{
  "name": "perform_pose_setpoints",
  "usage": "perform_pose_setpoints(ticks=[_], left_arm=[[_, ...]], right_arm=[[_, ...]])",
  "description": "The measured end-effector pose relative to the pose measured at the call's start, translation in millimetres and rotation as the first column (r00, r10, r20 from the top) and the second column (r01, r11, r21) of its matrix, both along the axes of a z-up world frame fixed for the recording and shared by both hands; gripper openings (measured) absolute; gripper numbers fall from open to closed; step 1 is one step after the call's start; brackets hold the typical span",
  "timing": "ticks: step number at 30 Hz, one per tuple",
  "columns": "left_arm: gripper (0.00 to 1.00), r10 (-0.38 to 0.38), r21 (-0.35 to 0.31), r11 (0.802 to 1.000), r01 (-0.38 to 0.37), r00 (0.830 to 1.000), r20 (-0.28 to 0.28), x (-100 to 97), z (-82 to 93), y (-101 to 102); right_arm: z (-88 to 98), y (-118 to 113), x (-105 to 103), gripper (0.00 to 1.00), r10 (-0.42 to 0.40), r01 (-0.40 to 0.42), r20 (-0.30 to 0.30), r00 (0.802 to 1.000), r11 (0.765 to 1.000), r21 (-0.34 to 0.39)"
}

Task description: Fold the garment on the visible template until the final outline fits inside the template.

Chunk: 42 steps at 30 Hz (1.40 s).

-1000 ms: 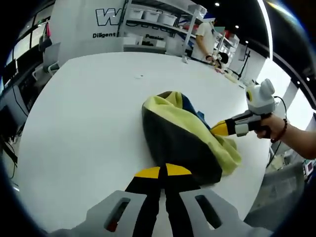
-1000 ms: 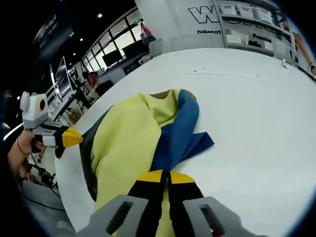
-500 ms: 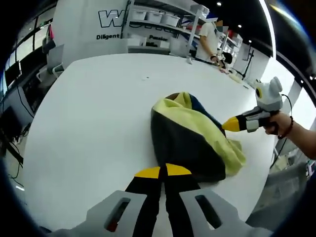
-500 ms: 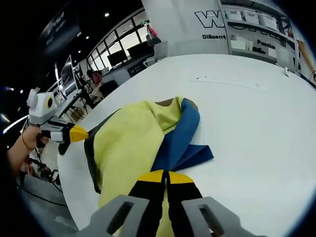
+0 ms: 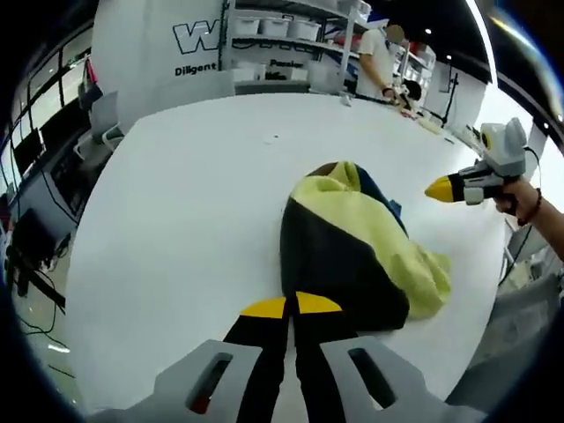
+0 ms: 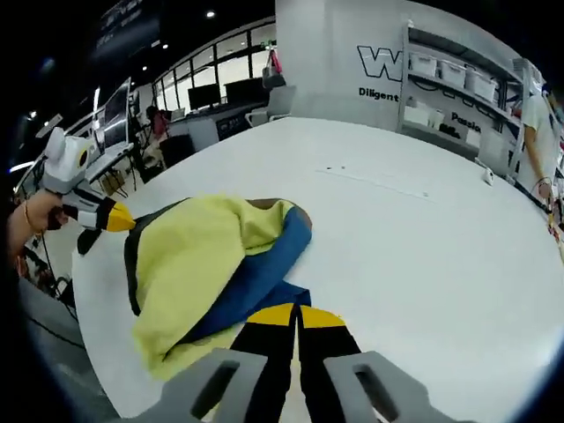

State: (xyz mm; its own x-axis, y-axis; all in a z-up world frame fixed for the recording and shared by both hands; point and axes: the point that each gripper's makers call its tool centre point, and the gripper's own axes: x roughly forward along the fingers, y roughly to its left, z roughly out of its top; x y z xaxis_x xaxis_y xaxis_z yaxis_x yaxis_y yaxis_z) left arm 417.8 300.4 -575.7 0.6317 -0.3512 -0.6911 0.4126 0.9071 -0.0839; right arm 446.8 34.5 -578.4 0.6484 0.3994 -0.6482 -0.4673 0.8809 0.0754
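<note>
In the left gripper view, the big white round surface is lying bare on its left side, with lots of open room there. Its left edge is curving down toward a dark floor with desks and cables. The left hand-held gripper is rising from the bottom with its yellow-tipped black jaws pressed together, and the tips are sitting at the near edge of the crumpled yellow, black and blue cloth garment; I cannot tell if any cloth is pinched between them. The garment is lying in a heap right of the middle, near the right edge of the surface. Farther right, the right hand-held gripper is hanging in the air beside the garment, apart from it, held by a hand with a dark bracelet. At the back, a person in a white shirt is standing by white shelves with boxes.

In the right gripper view, the left hand-held gripper is pointing at the garment from the far left, near the edge. The right hand-held gripper is showing closed jaws just at the blue fold. To the right, the surface is wide and bare.
</note>
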Motion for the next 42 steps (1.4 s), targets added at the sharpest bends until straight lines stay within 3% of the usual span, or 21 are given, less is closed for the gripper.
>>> perform_pose_setpoints(ticks=[2, 7, 11, 18, 27, 37, 42], left_arm=[[0.00, 0.004, -0.046, 0.999, -0.004, 1.000, -0.011, 0.9, 2.3, -2], [0.00, 0.001, -0.014, 1.000, -0.001, 1.000, -0.030, 1.7, -4.8, 0], [0.00, -0.001, -0.006, 1.000, 0.001, 0.999, -0.033, 1.7, -5.7, -1], [0.00, 0.011, -0.017, 1.000, -0.012, 0.999, -0.041, 2.4, -8.0, 1], [0.00, 0.013, -0.010, 1.000, -0.013, 0.999, -0.050, 4.2, -12.2, 3], [0.00, 0.013, -0.010, 1.000, -0.013, 0.998, -0.056, 4.4, -13.9, 3], [0.00, 0.015, -0.007, 1.000, -0.015, 0.998, -0.056, 4.9, -14.5, 4]], right_arm=[[-2.0, 1, -3, 0.00, 0.000, 0.002, -0.039, 0.999, 0.999, 0.046], [-8.9, 12, -6, 0.00, -0.004, 0.010, -0.067, 0.998, 0.996, 0.089], [-14.2, 28, -9, 0.00, 0.041, -0.034, -0.076, 0.996, 0.995, 0.094], [-27.3, 50, -3, 0.09, 0.081, -0.067, -0.105, 0.991, 0.989, 0.132], [-42.7, 60, -3, 0.18, 0.089, -0.066, -0.153, 0.984, 0.987, 0.147], [-55.7, 72, -1, 0.14, 0.087, -0.053, -0.193, 0.977, 0.984, 0.171], [-58.4, 74, -2, 0.00, 0.067, -0.029, -0.211, 0.975, 0.983, 0.180]])
